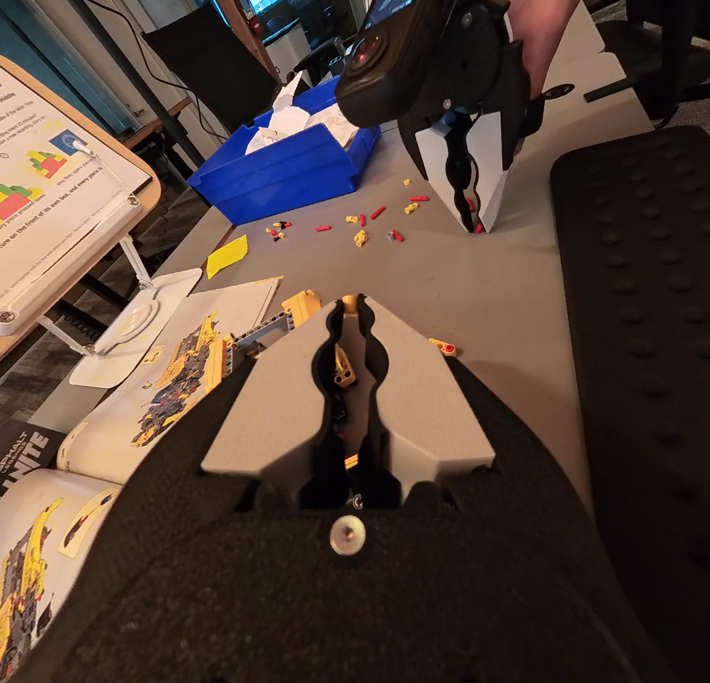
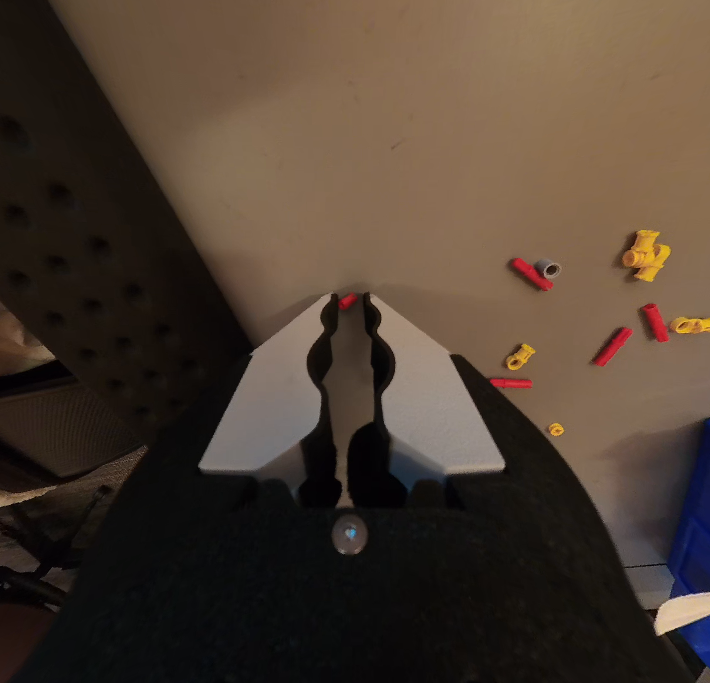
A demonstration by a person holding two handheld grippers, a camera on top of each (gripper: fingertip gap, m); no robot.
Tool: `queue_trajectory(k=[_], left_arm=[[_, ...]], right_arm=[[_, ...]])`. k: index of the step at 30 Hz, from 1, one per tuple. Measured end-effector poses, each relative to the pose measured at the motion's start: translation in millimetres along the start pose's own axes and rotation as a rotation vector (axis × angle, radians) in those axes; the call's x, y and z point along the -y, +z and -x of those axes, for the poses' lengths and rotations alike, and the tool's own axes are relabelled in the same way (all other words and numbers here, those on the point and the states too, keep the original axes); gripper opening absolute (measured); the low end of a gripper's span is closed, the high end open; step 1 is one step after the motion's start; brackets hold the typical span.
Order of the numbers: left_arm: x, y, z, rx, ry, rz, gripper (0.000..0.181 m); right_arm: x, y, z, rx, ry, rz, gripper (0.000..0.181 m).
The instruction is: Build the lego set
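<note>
The grey bench [image 1: 442, 280] carries a blue bin [image 1: 284, 169] of paper scraps at the far side, an open instruction booklet [image 1: 161, 365] at the near left, and a black studded mat [image 1: 634, 280] along the right.

The half-built yellow and grey model [image 1: 269, 326] lies beside the booklet, under the left tool [image 1: 349, 303]. That tool's tips stand a little apart around a yellow part of the model; whether they actually pinch it I cannot tell.

Loose red pins [image 2: 611, 345] and yellow connectors [image 2: 647, 255] lie scattered mid-bench.

The right tool [image 2: 349, 298] points down onto the bench, tips slightly apart and straddling one short red pin [image 2: 348, 301].

The step in hand looks like fetching a pin. Next, the right tool needs to close squarely on it, lift, and carry it to the model.
</note>
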State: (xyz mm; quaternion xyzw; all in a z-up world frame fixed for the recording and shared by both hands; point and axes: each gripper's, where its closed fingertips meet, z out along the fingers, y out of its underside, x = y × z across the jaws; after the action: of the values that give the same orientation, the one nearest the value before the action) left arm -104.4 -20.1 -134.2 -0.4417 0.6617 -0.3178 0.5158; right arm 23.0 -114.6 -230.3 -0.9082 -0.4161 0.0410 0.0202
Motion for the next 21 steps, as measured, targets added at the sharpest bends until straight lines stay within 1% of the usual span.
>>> queue_trajectory(k=[15, 19, 21], left_arm=[[0, 0, 0, -0.001, 0.002, 0.001, 0.007], [0, 0, 0, 0.002, 0.004, 0.002, 0.007], [-1, 0, 0, 0.002, 0.004, 0.003, 0.007]], right_arm=[[-2, -7, -9, -0.032, -0.003, 0.003, 0.012], [1, -17, -18, -0.064, 0.030, -0.037, 0.013], [-6, -27, -23, -0.075, 0.081, -0.076, 0.013]])
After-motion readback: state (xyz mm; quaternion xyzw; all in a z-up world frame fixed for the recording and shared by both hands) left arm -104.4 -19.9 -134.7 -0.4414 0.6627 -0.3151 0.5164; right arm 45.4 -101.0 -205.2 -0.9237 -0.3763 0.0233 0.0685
